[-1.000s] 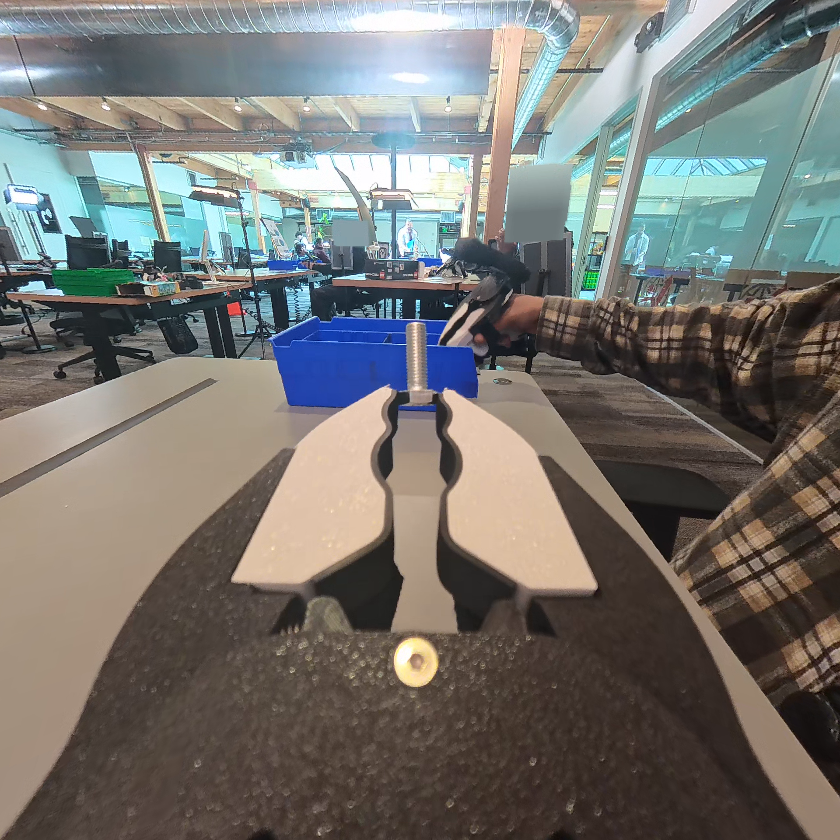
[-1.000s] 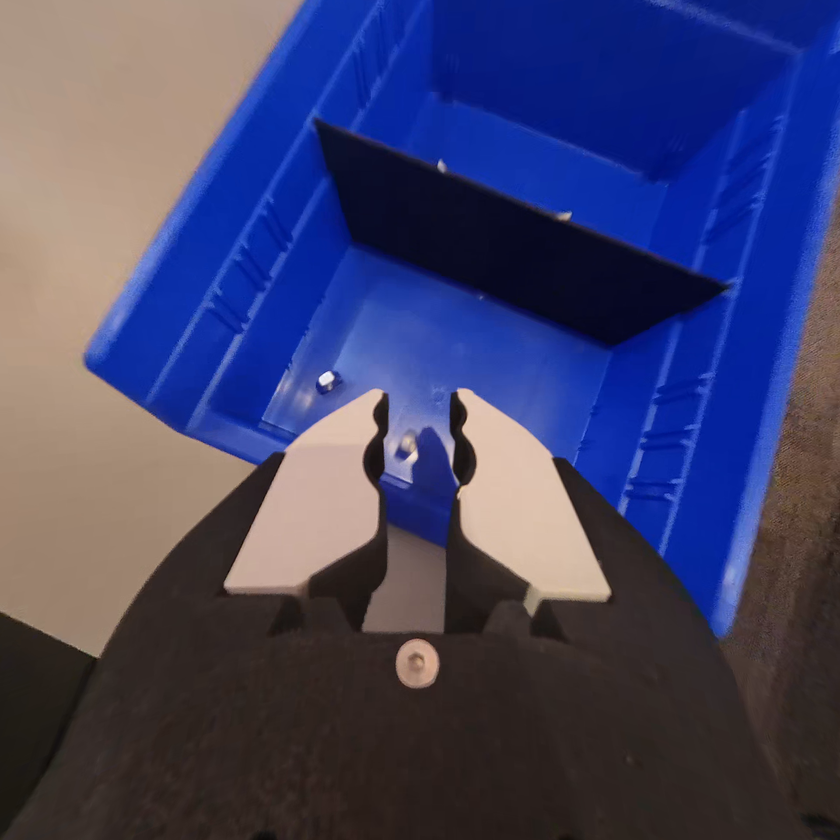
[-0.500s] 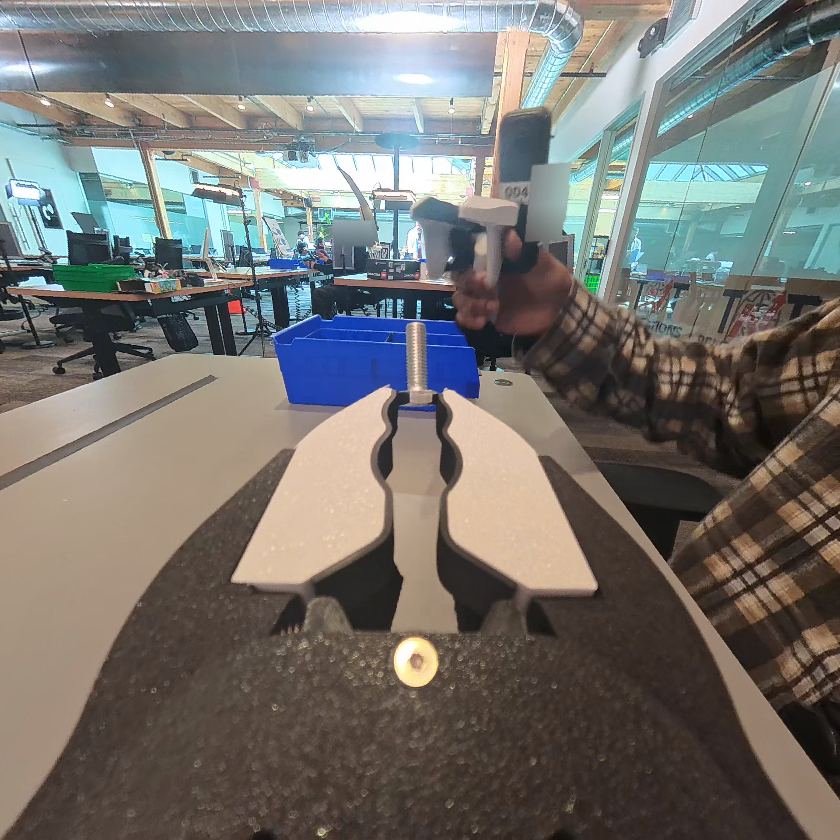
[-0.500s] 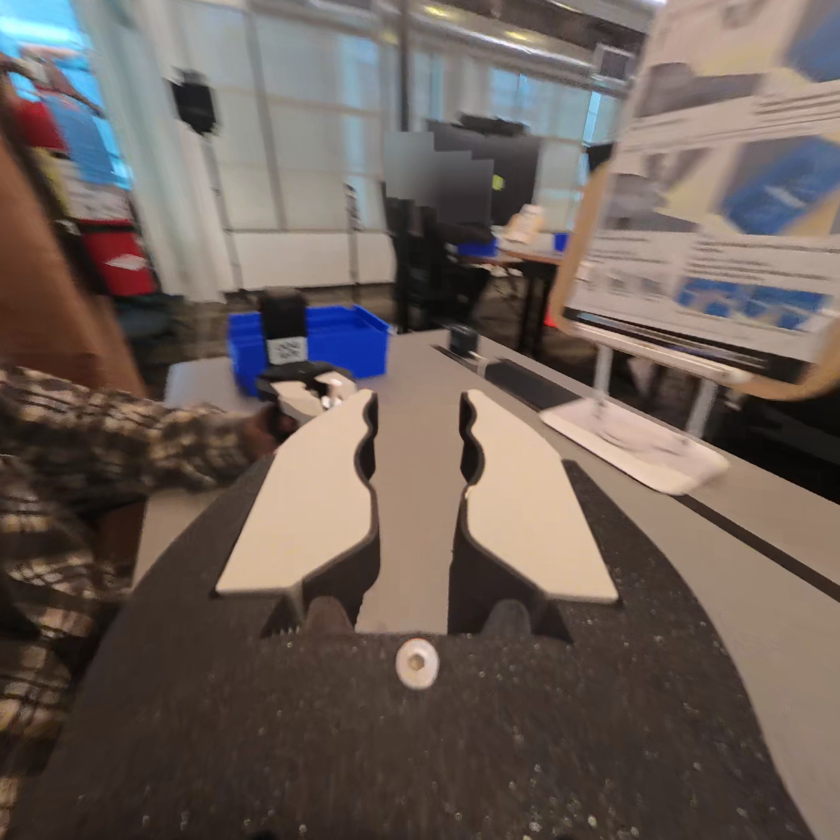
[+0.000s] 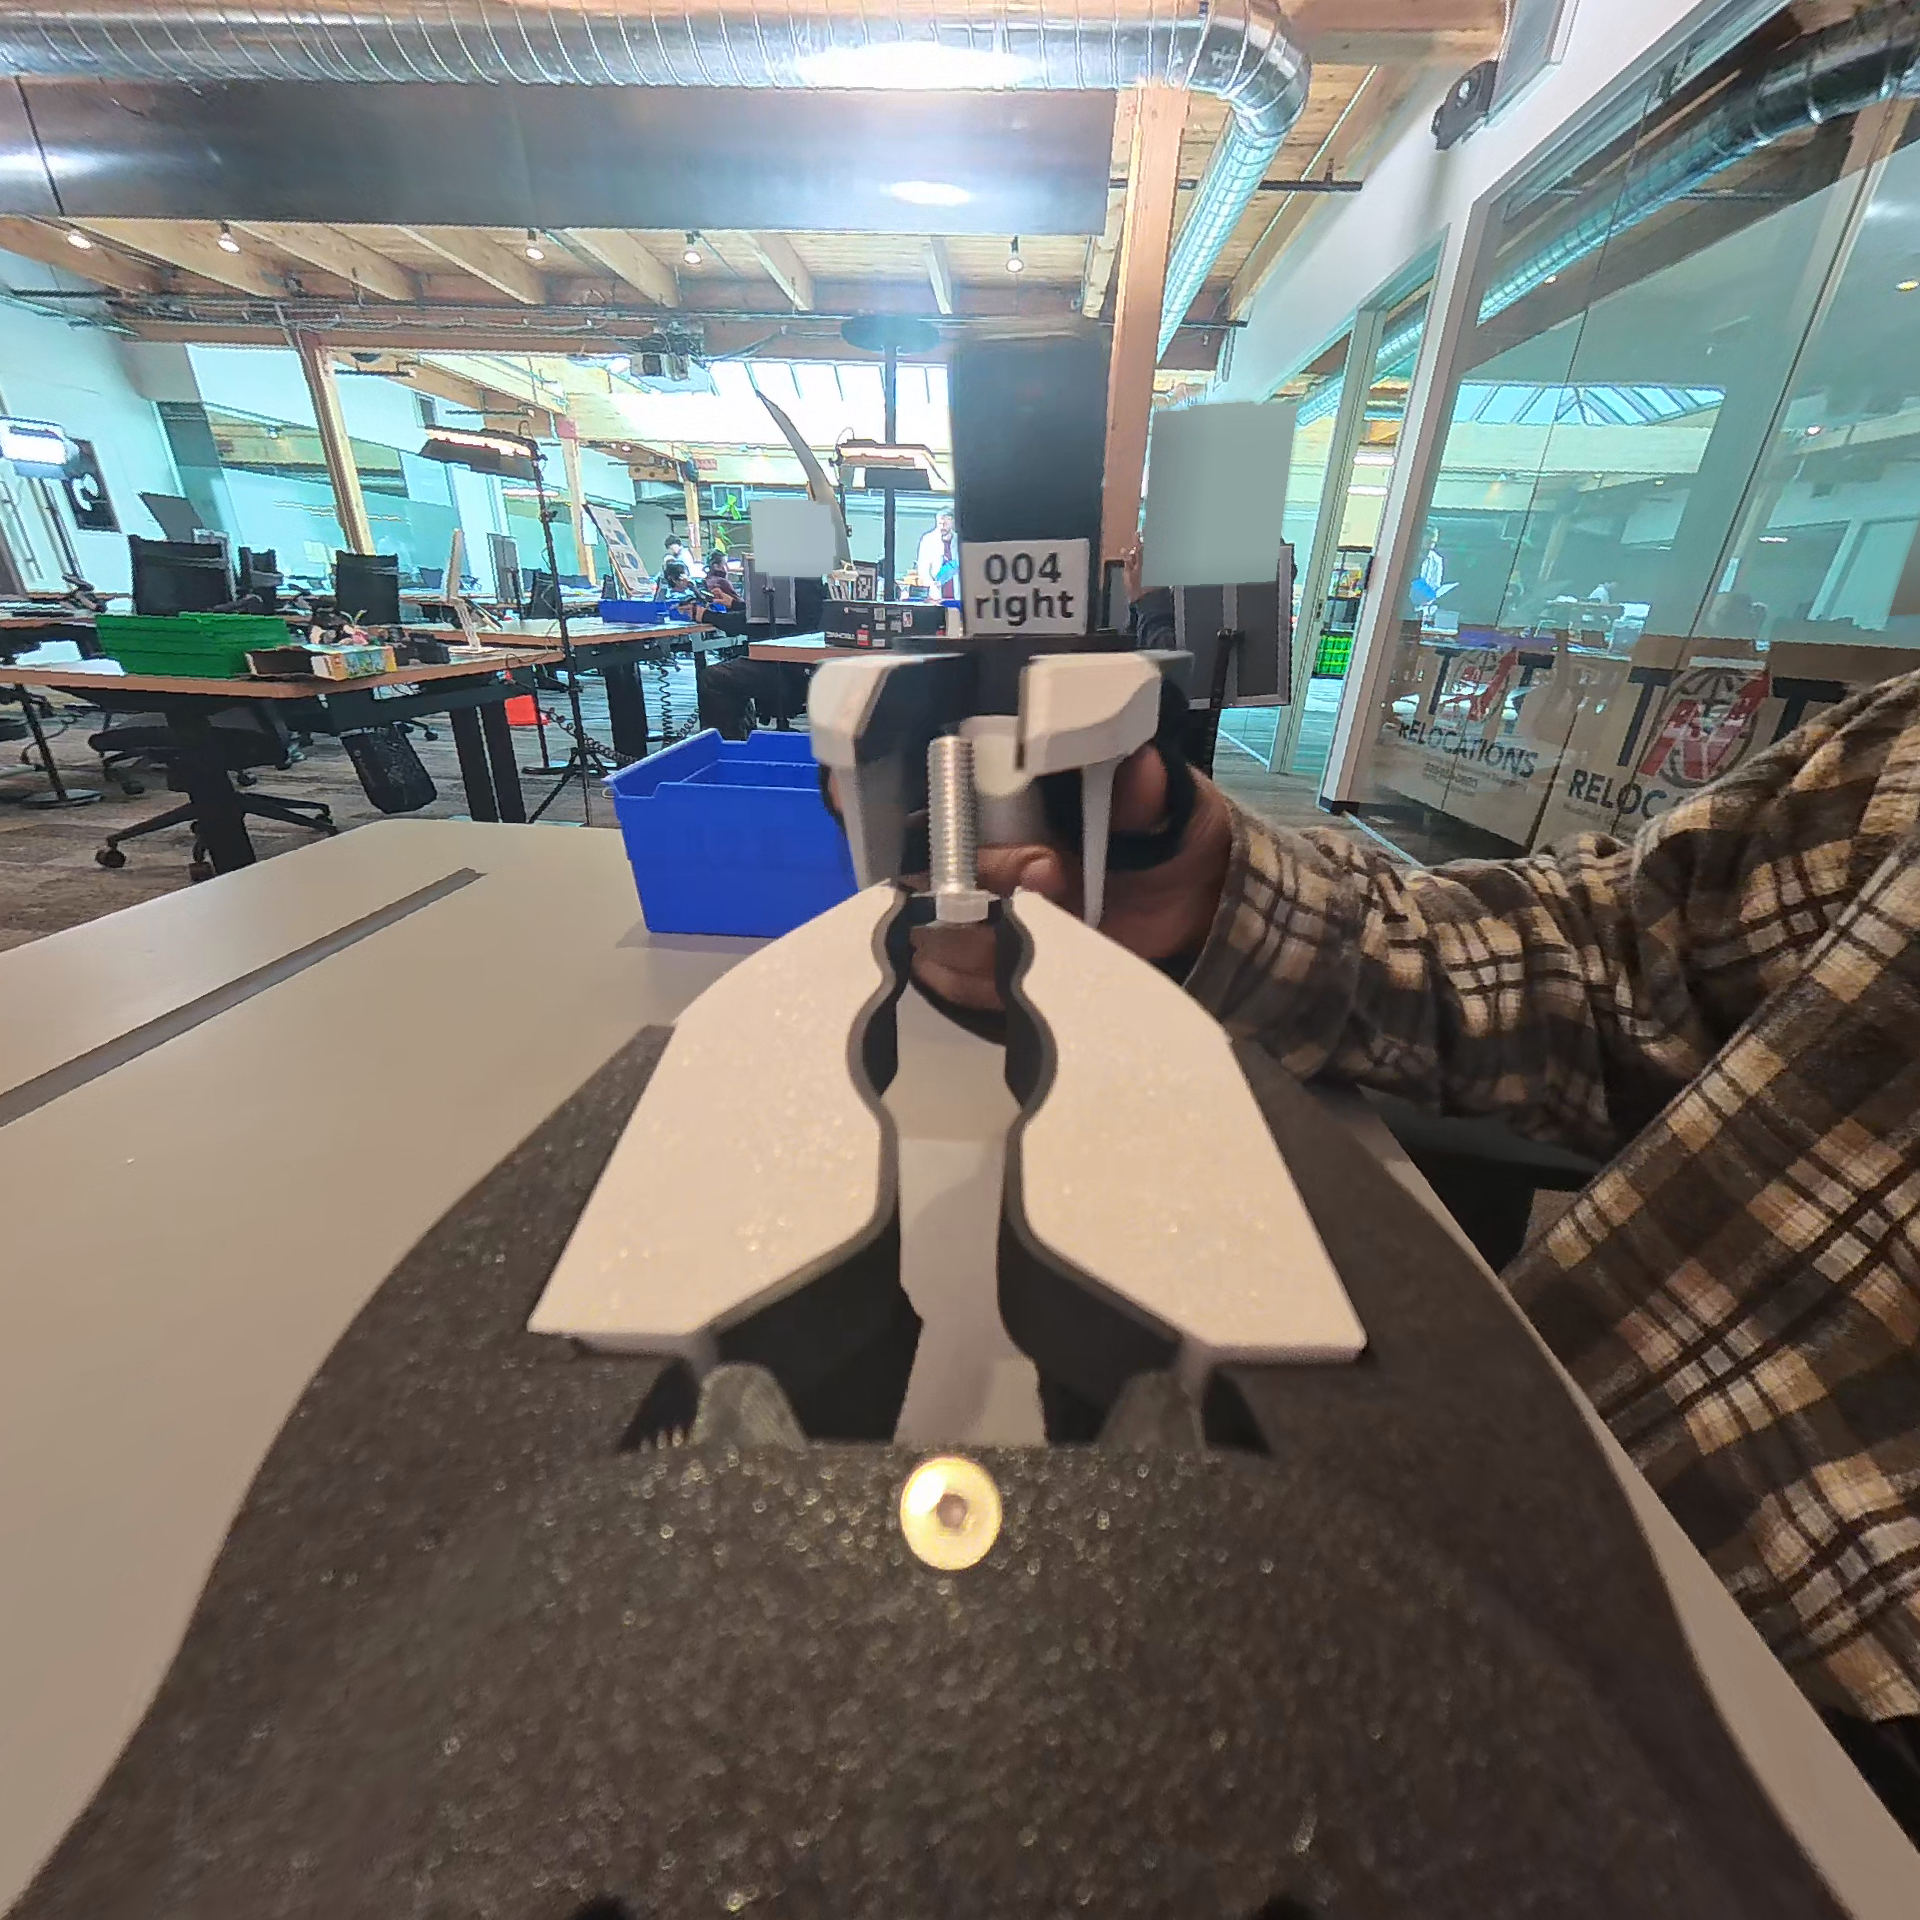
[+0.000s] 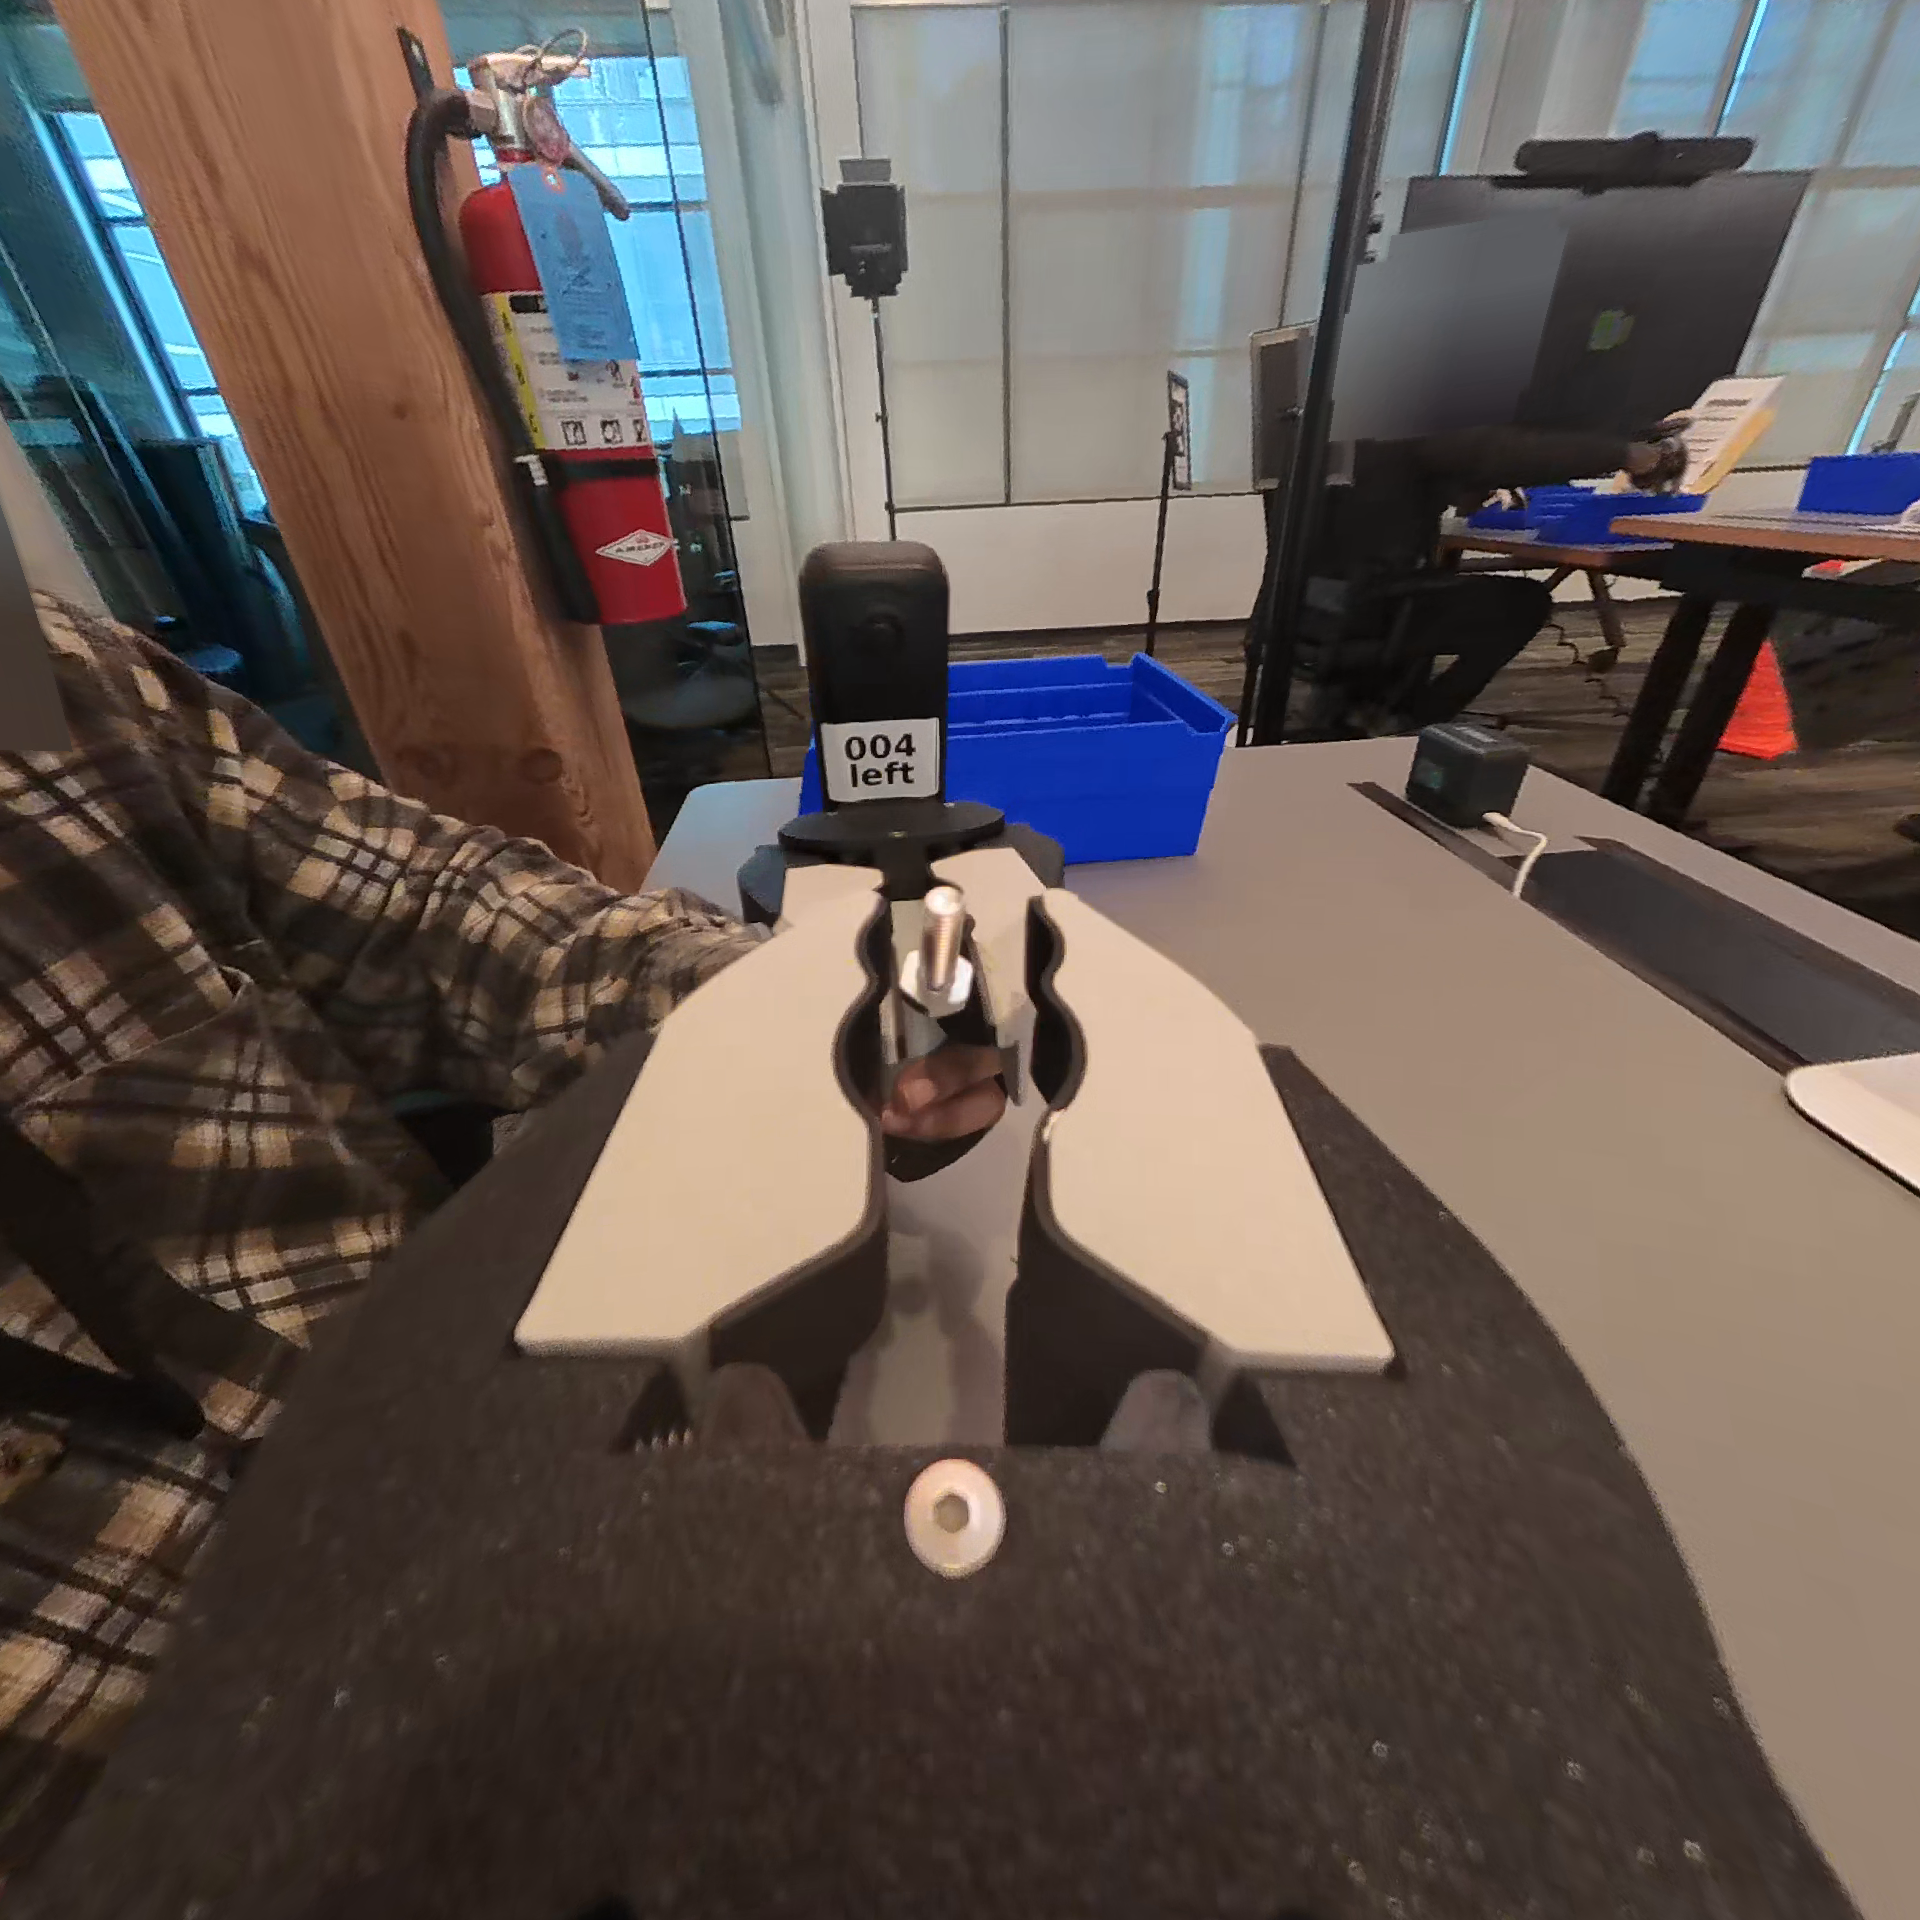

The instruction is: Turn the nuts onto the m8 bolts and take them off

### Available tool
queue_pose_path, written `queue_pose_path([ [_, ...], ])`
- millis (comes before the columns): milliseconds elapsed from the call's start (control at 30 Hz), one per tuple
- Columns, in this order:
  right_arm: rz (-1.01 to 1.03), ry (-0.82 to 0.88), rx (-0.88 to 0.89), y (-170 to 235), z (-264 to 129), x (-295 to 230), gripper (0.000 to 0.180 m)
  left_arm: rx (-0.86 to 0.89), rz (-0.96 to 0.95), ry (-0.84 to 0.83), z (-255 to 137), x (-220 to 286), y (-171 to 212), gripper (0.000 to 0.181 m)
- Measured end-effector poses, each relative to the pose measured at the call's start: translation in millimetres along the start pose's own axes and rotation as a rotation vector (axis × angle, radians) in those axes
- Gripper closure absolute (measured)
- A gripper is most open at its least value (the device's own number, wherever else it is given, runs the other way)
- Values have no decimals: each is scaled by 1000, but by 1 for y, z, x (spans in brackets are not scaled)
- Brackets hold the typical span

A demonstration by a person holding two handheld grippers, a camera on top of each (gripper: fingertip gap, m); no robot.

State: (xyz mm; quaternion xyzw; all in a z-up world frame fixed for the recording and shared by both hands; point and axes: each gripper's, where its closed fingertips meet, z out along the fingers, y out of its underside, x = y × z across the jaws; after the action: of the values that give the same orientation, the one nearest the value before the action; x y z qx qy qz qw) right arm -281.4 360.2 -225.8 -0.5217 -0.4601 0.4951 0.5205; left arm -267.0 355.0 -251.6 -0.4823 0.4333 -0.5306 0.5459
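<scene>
Since half a second ago my right gripper (image 5: 982, 821) has swung in from up and to the right and now faces my left gripper (image 5: 951, 920) head-on, close in front of it above the grey tabletop (image 5: 260, 1143). My left gripper is clenched on the hex head of one silver threaded M8 bolt (image 5: 951, 821), which stands upright with its shank pointing up between the tips. My right gripper's two white fingers (image 6: 748, 1122) stand apart, released and empty, on either side of the bolt as the right wrist view shows it; whether they touch it I cannot tell. I see no nut on the shank in the left wrist view; in the right wrist view one hexagonal piece (image 6: 935, 982) sits low on the bolt, and I cannot tell whether that is its head or a nut. One blue plastic divided bin (image 6: 1091, 758) rests on the table beyond both grippers, its contents hidden from here. One plaid sleeve (image 5: 1558, 1039) leads to the hand holding my right gripper.
</scene>
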Motion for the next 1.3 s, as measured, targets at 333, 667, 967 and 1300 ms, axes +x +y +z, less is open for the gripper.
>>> queue_pose_path([
  [333, -41, -20, -36, -11, -5, -8, 173, 17, 34, 10, 5, 8, -5, 148],
  [667, -96, 843, -493, -30, -268, 150, 173, 10, 31, -24, 11, 1, 3, 105],
  [967, 225, 1090, -793, 70, -413, 186, 172, -75, 107, -21, 18, 3, 24, 103],
  [1300, 54, 1115, -558, -14, -377, 183, 152, -92, 112, -48, 14, -5, 26, 101],
])
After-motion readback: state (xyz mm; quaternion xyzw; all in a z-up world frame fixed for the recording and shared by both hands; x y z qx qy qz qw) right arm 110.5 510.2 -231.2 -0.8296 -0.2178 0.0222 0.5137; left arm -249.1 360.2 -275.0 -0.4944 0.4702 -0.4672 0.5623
